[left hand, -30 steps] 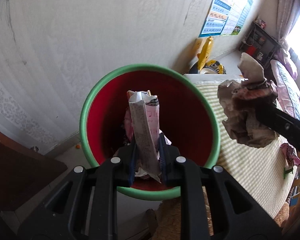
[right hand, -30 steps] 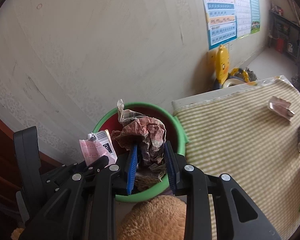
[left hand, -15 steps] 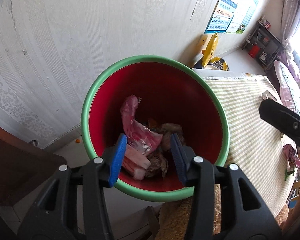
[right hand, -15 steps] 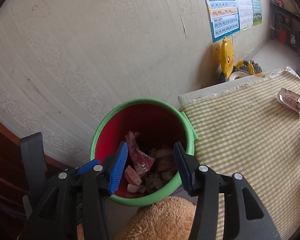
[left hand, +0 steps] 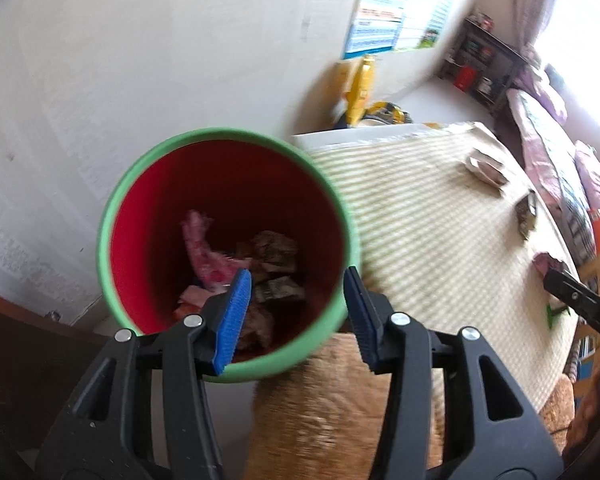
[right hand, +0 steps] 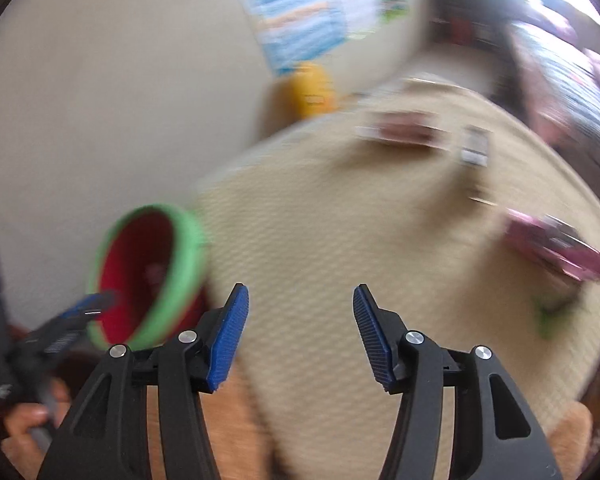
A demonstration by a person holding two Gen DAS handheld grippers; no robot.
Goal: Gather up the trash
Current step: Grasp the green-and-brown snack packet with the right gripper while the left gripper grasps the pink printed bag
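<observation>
Through the left wrist camera, my left tool (left hand: 296,308) hung released over the green-rimmed red bin (left hand: 228,256); its jaws had just been opening, nothing between them. Pink and brown wrappers (left hand: 240,264) lay at the bin's bottom. To the bin's right stretched the striped bench (left hand: 428,240), with loose trash (left hand: 484,166) on it.

Through the blurred right wrist camera, my right tool (right hand: 300,328) was released too, jaws just widened and empty, above the bench right of the bin.

Both hand-held grippers (left hand: 296,312) (right hand: 300,332) open-jawed, empty
</observation>
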